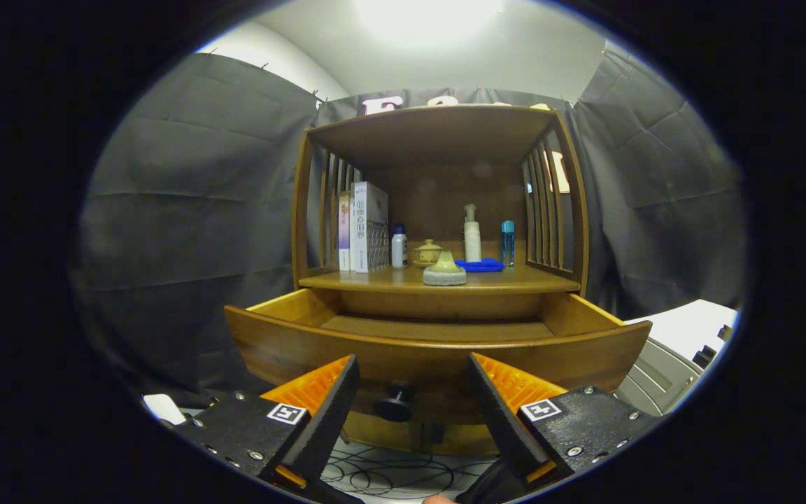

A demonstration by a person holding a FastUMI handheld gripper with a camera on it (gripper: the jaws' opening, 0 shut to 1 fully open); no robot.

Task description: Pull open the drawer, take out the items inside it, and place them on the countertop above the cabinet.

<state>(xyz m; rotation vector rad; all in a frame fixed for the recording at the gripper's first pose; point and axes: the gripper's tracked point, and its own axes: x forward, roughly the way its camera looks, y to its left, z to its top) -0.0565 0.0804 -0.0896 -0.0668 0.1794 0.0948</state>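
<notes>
The gripper (413,374) is wide open and holds nothing. Its two fingers stand well apart, one on each side of the knob (394,404), which sits between them and touches neither.

The knob is fixed to the front panel of the drawer (438,346). The drawer is pulled out of the cabinet (438,196) toward the gripper. Its floor shows as bare wood where visible (the near strip, behind the front panel, is hidden).

The countertop (515,280) lies directly above the drawer and beyond the fingers. On the countertop, from the left:
- books (364,227), upright, against the left slats;
- a white bottle (399,248), just beside the books;
- a lidded pot (428,253), behind a grey vase (444,270);
- the vase, near the countertop's front edge, above the knob;
- a pump bottle (471,234), behind a blue cloth (481,265);
- a blue bottle (508,241), near the right slats.

Cables (389,476) lie on the floor below the drawer.
</notes>
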